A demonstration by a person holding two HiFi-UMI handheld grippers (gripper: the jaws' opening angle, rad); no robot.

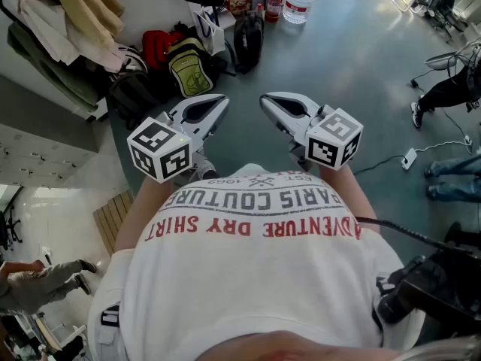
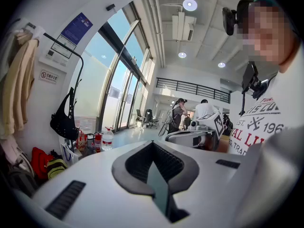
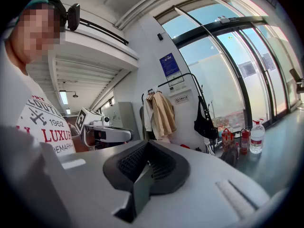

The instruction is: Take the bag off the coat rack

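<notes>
A black shoulder bag (image 2: 64,120) hangs by its strap from the dark coat rack (image 2: 66,46) against the white wall; the right gripper view shows the bag (image 3: 205,122) to the right of beige coats (image 3: 159,115). Both grippers are held level in front of my chest, well short of the rack. My left gripper (image 1: 214,105) has its jaws together with nothing between them, seen close up in its own view (image 2: 152,146). My right gripper (image 1: 272,102) looks the same, jaws together and empty (image 3: 147,146). Seen from above, the coats (image 1: 75,13) hang at the far left.
Backpacks lie on the floor below the rack: a red one (image 1: 158,47), a green one (image 1: 192,66), a black one (image 1: 248,40). Behind them stand a fire extinguisher (image 1: 274,2) and a water bottle (image 1: 298,0). A person's legs (image 1: 451,89) and a power strip (image 1: 409,159) are at right.
</notes>
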